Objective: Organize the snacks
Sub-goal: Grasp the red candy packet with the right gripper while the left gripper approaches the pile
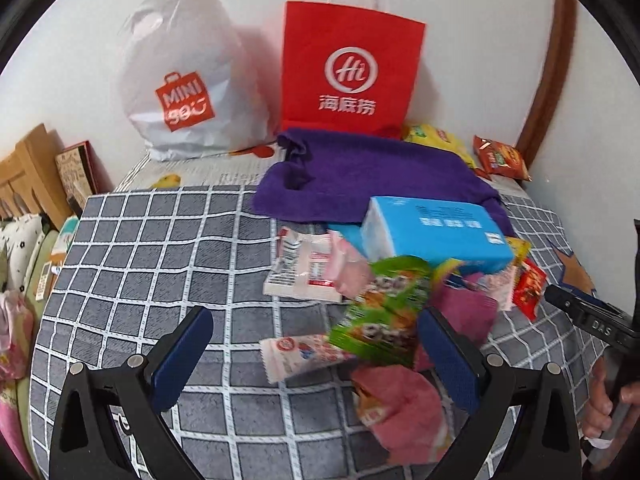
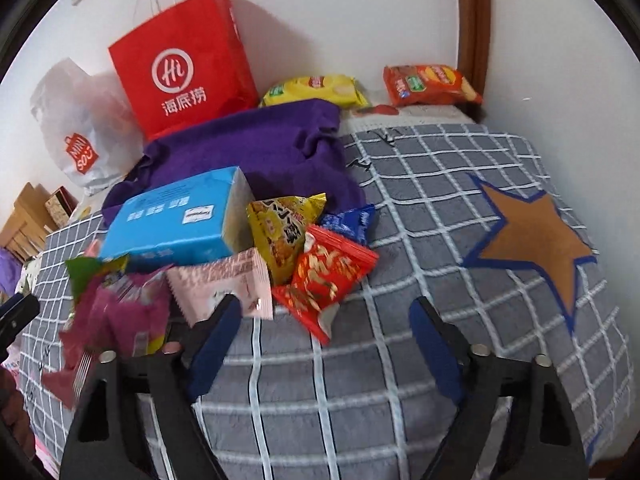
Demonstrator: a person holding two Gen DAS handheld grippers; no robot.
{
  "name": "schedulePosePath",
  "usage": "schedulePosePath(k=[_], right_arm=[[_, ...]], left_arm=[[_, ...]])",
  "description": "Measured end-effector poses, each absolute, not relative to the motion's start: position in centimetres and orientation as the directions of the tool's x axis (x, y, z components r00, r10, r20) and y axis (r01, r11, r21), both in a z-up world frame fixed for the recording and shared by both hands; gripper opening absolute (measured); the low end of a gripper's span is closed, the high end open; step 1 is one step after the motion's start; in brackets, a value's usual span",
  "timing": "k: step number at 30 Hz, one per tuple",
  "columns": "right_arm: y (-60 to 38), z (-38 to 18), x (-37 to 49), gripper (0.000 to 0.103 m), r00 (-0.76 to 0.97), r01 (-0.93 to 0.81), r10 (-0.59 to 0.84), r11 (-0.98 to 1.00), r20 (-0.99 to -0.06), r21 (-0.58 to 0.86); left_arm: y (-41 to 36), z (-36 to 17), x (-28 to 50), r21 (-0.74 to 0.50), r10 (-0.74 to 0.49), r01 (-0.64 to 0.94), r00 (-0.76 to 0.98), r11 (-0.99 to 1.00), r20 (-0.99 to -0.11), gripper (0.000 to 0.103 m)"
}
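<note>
Snacks lie heaped on a grey checked blanket. From nine o'clock: a white shopping bag and a red paper bag stand against the wall at twelve, a purple towel below them. The left gripper hangs released, jaws spread, a blurred green snack packet just inside its three o'clock finger. A blue box tops the pile. The right gripper is likewise released, a red snack packet at its twelve o'clock.
</note>
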State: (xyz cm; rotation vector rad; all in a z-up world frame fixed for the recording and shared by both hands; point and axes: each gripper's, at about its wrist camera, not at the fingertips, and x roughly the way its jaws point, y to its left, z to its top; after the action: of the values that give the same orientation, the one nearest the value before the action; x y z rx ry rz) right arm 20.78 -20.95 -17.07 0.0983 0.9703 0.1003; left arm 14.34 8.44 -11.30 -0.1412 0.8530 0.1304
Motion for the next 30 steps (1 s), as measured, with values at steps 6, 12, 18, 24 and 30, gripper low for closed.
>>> schedulePosePath(k=[6,12,18,24,30], right_arm=[[-20.4,-19.8,23.9,0.062,0.526,0.01,0.102,0.992,-0.845,0.126],[-20.4,-20.7,24.5,0.044,0.526,0.015,0.111,0.99,-0.843,0.14],[-20.6,-19.1,22.0,0.044,0.54,-0.045,0.079,0.997,-0.838,0.066],[-20.9,-19.4,19.2,0.044,0.529,-0.113,0.133,0.99,-0.838,0.085],[-20.2,-21.1,18.9,0.045,0.547,-0.127,0.162,0.986,-0.821,0.11]], left_arm=[[10.5,-12.6,15.2,-0.059,0.087,-0.208,0.629,0.976,-0.772,0.102],[12.6,-13.4,15.6,-0.115,0.056,-0.235,0.615,0.965,-0.786,0.102],[13.2,-13.8,15.6,-0.143,0.023,-0.223,0.609,0.964,-0.793,0.102],[12.7,-14.8,15.8,-0.116,0.025,-0.207,0.577,0.971,-0.816,0.102],[11.6,-16.9,16.8,-0.159,-0.058,-0.147,0.529,0.976,-0.847,0.097]])
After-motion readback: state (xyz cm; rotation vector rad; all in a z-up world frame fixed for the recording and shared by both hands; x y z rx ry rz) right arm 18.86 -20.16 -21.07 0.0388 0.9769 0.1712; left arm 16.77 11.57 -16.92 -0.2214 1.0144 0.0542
